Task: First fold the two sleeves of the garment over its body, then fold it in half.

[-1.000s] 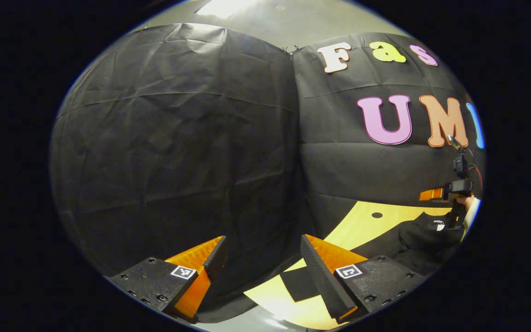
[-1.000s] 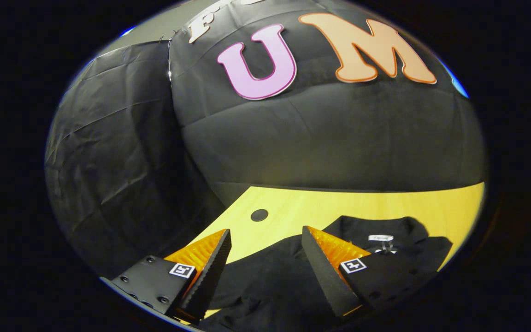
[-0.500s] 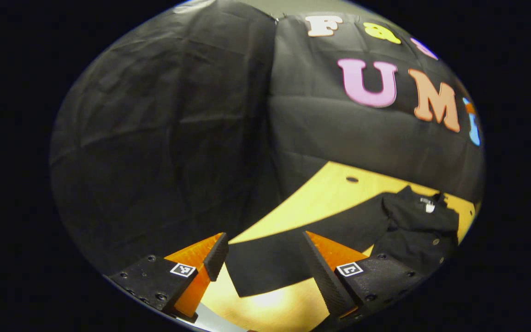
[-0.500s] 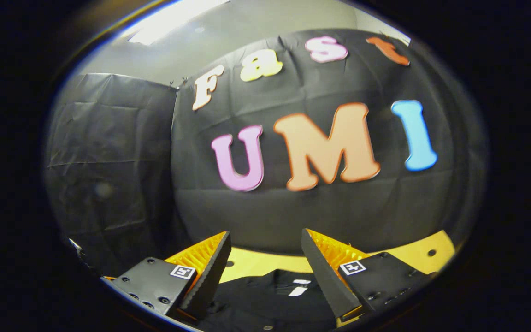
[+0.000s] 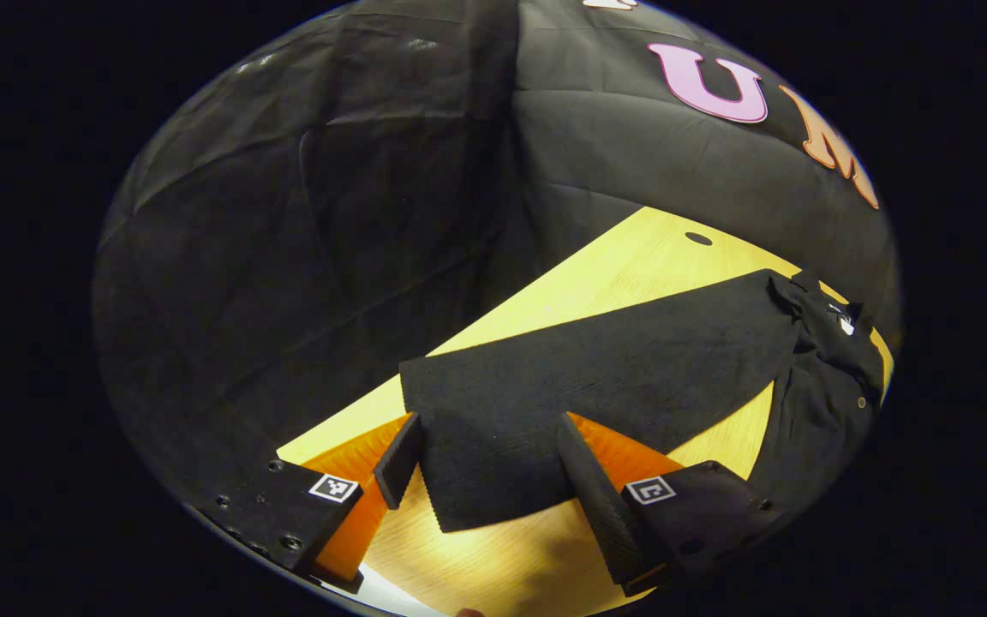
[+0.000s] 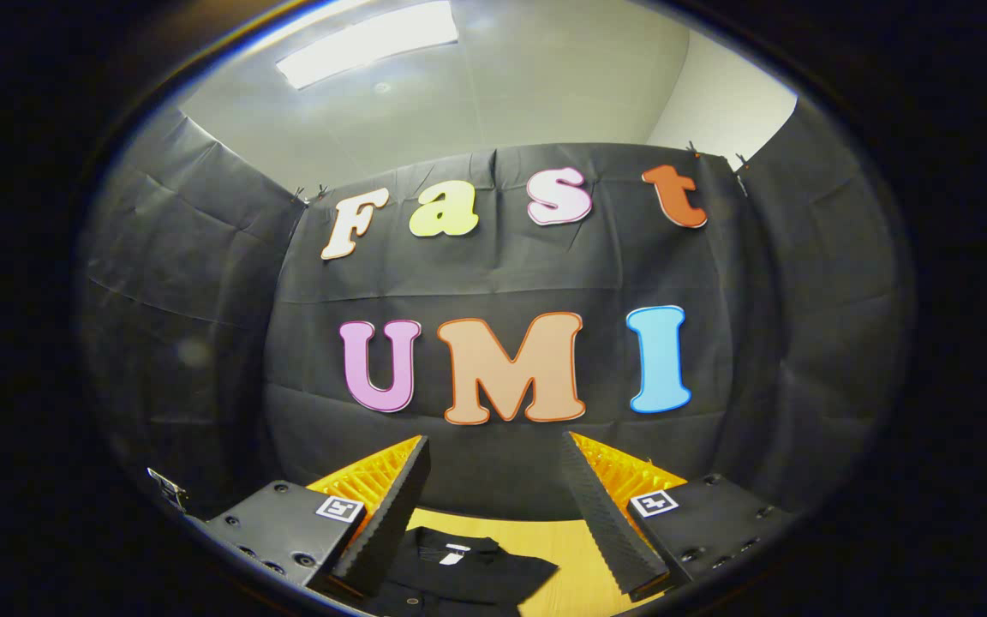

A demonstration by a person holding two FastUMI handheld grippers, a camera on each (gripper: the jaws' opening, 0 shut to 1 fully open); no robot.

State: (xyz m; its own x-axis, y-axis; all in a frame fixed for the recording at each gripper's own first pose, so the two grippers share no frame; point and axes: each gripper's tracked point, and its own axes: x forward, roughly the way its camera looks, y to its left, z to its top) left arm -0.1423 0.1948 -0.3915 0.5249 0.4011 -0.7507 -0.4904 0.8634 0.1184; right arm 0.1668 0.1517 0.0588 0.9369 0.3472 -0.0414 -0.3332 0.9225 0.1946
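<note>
Left tongs (image 5: 481,463) have dipped since half a sec ago, now spread apart over the black shirt's (image 5: 631,368) sleeve end on the tabletop (image 5: 622,266), while right tongs (image 6: 493,488), also apart, tipped up w/ the shirt's collar below.

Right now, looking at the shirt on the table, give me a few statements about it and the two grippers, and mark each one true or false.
1. The left gripper is open, a finger on each side of the sleeve's end. True.
2. The sleeve is already folded over the shirt's body. False: it lies stretched out flat on the table.
3. The right gripper is clamped on the collar. False: it is open, with nothing between its fingers.
4. The shirt is black. True.
5. The table is wooden, with a round hole near the wall. True.
</note>
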